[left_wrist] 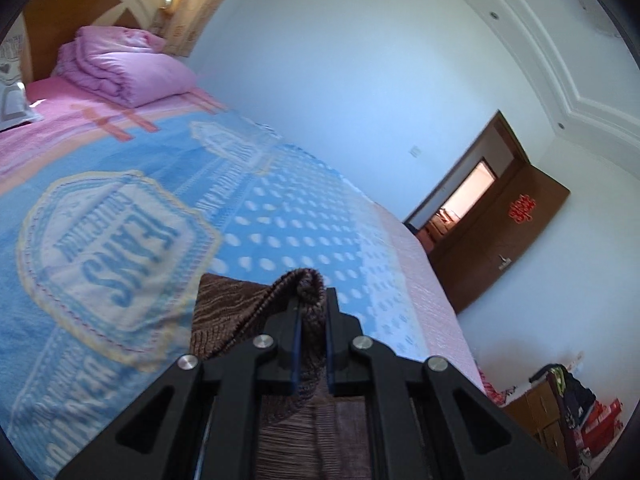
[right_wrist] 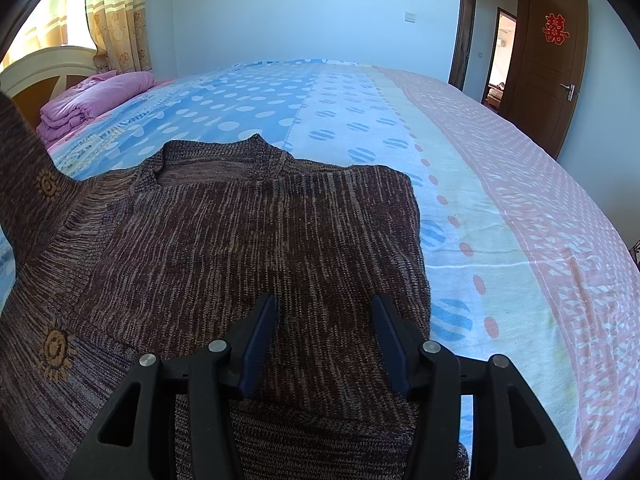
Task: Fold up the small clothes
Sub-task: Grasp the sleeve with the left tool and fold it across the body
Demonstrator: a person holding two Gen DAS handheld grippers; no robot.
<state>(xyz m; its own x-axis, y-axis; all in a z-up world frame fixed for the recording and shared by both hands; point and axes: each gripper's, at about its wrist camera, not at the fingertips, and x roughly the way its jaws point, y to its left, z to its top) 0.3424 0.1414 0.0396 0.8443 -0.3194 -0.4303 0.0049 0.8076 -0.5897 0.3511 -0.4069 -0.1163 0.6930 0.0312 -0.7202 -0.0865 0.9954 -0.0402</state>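
Note:
A small brown knit sweater (right_wrist: 248, 240) lies on the bed, neck hole toward the far side, its right side folded in to a straight edge. Its left sleeve (right_wrist: 28, 168), with orange sun motifs, is lifted up at the left edge of the right wrist view. My left gripper (left_wrist: 313, 300) is shut on the ribbed cuff of that sleeve (left_wrist: 308, 280) and holds it above the bed. My right gripper (right_wrist: 324, 304) is open and empty, hovering just over the sweater's lower body.
The bed has a blue, white and pink patterned sheet (right_wrist: 480, 200). A folded pink quilt (left_wrist: 120, 68) lies by the headboard (left_wrist: 80, 12). A brown door (right_wrist: 552, 64) stands open at the far right. Boxes and clothes (left_wrist: 568, 400) sit on the floor beside the bed.

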